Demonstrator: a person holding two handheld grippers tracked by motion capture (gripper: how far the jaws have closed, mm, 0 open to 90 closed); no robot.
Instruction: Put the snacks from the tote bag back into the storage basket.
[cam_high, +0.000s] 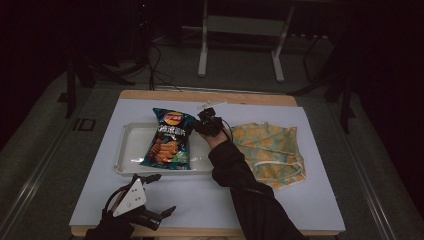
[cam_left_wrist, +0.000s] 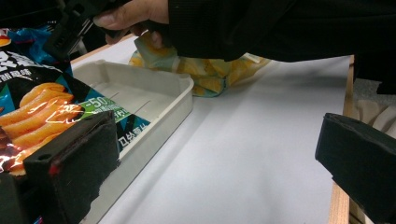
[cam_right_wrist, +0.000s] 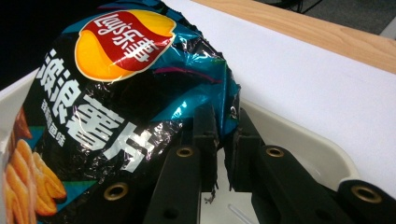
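A Lay's chip bag lies in the white tray on the table's white sheet, its upper right edge pinched between the jaws of the right gripper. A yellow patterned cloth lies right of the tray. The left gripper hovers at the near edge, jaws wide apart.

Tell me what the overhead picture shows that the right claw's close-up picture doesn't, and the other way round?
The high view alone takes in the whole scene: the yellow patterned cloth beside the tray, the left claw open near the table's front edge, and the right forearm reaching in. The right gripper view alone reveals the grip itself: the right claw pinching the bag's crinkled edge, plus the red and yellow logo up close. Both share the chip bag lying in the white tray on the white sheet.
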